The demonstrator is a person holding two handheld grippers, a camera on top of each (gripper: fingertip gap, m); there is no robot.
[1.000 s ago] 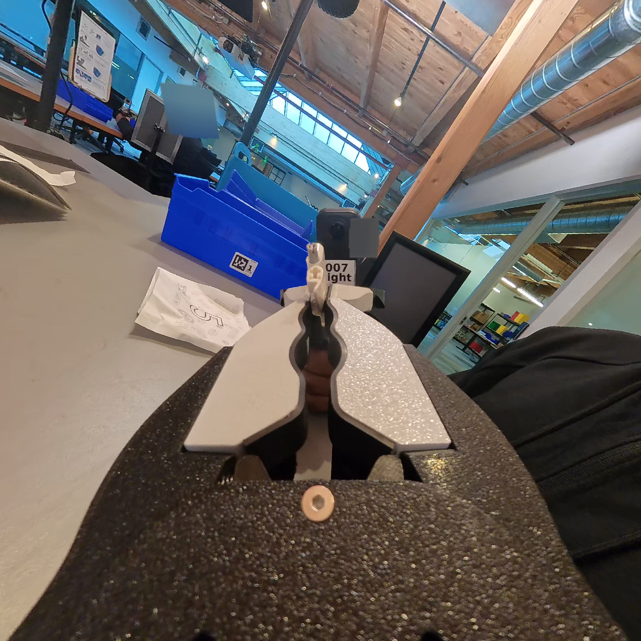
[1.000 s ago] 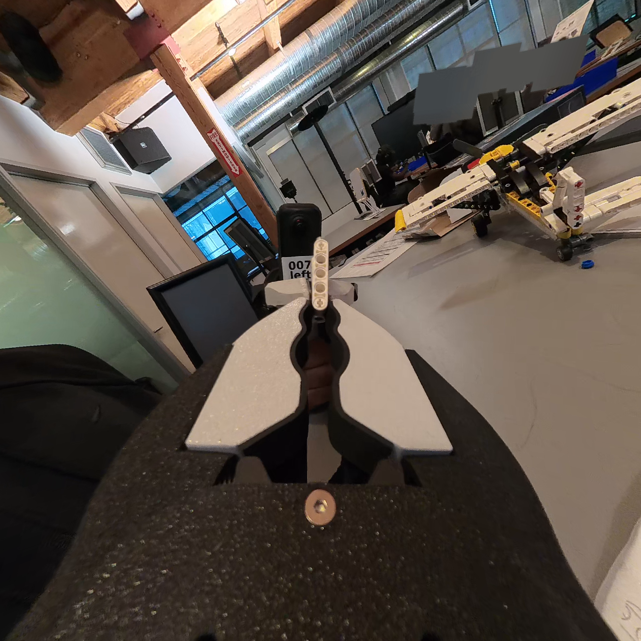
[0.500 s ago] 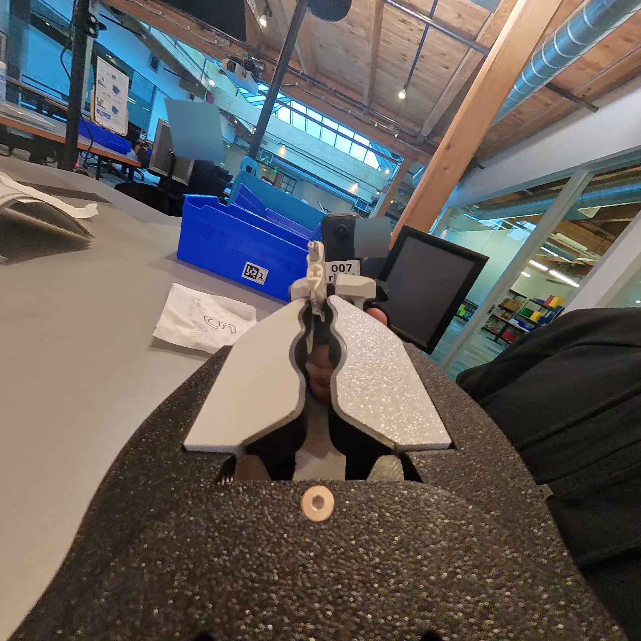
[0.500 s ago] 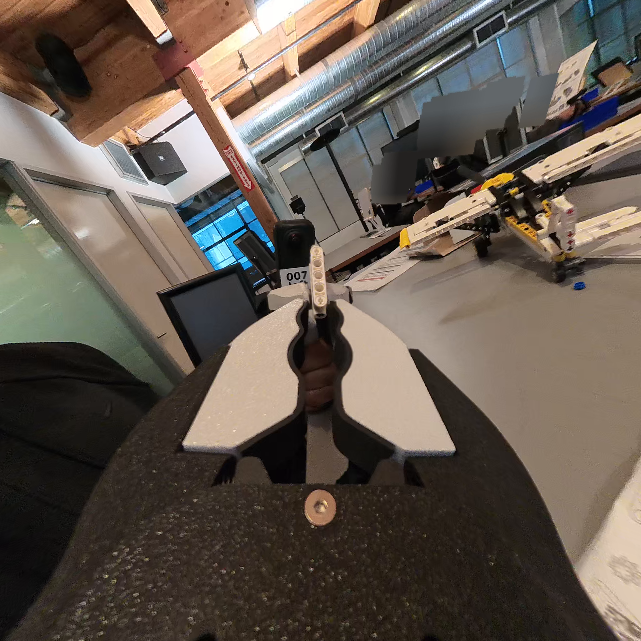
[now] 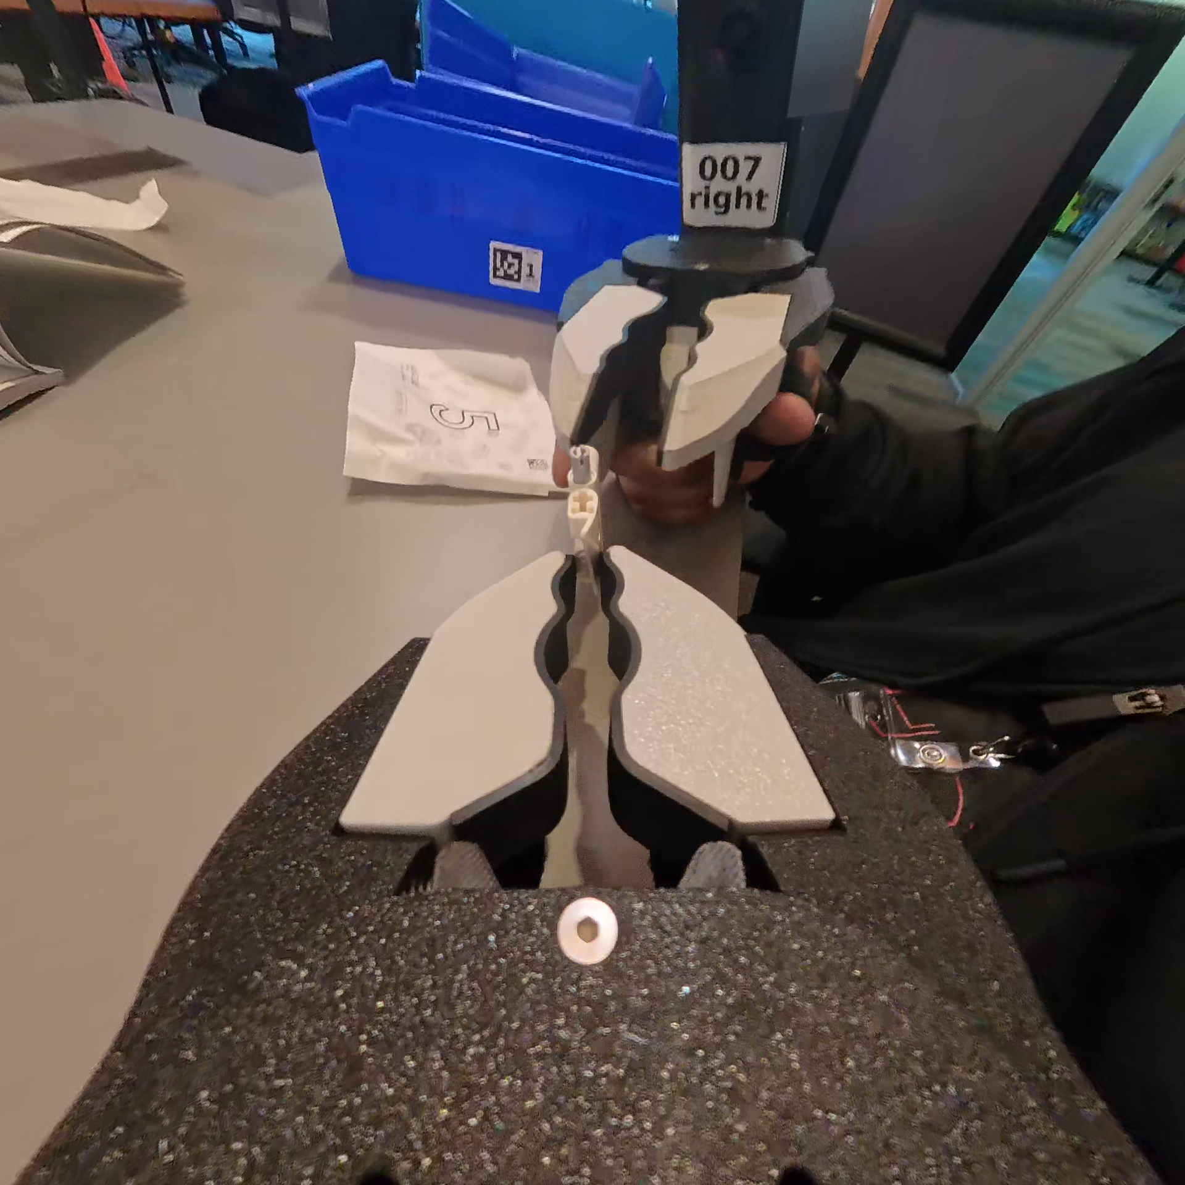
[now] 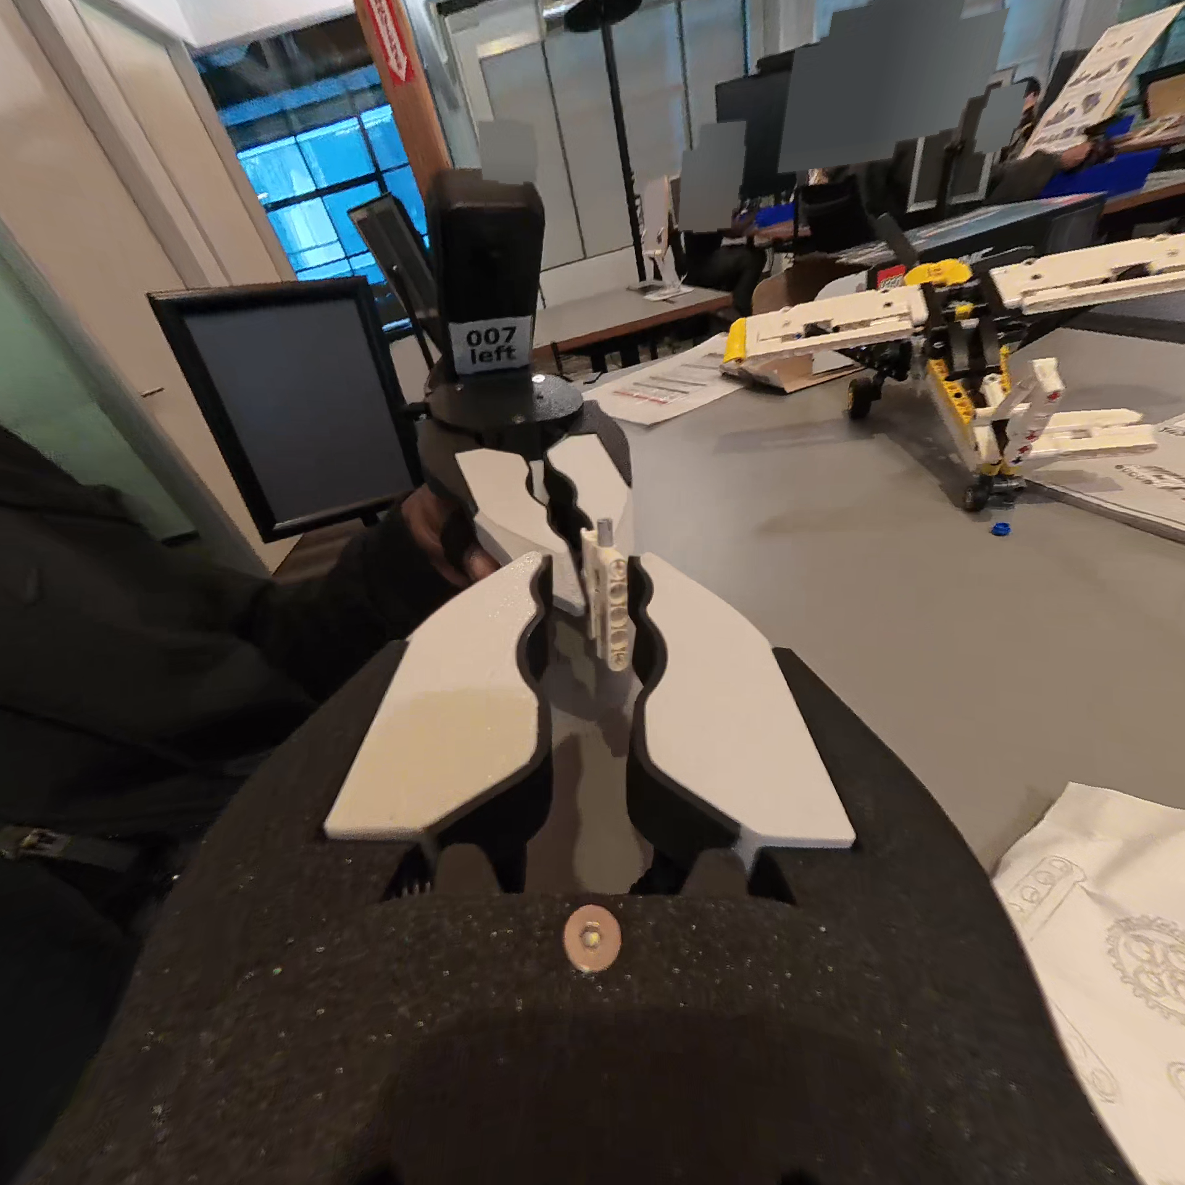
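White perforated beam, joined to a grey pin, stands upright between both grippers above the grey table. Left gripper pinches it, jaws narrow; right gripper stands parted, gaps visible. Likely light, rigid, slippery plastic; grip flat sides.

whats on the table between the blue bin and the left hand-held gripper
a white paper bag lies flat on the grey table between the blue bin and the left hand-held gripper, seen in the left wrist view
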